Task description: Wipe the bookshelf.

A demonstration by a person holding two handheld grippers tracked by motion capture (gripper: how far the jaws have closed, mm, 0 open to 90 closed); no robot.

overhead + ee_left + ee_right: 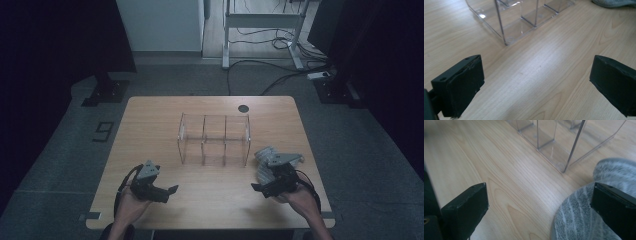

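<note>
In the high view, a clear acrylic organiser with three open compartments (pixel 214 139) is seen at the centre of the light wooden table (pixel 150 125). A grey striped fluffy sock (pixel 265 162) lies at the right of the frame, just beside the organiser's right end. The right gripper (pixel 257 188) is held at the lower right, right next to the sock, and the left gripper (pixel 172 189) at the lower left, well apart from it. If the sock is meant for a compartment, a careless approach could knock the light organiser sideways.

In the left gripper view, the two black jaws are seen wide apart with nothing but bare table between them. The organiser's corner (pixel 505 42) appears in the upper middle, the sock's edge (pixel 614 3) at the upper right. A forward sweep could strike that corner.

In the right gripper view, the jaws are likewise spread, nothing being pressed. The sock (pixel 584 220) fills the lower right, with the right-hand jaw lying over it and the other over bare wood. Closed from here, the jaws might pinch only loose pile at the edge, so that the sock slips free or drags against the organiser wall (pixel 574 147).
</note>
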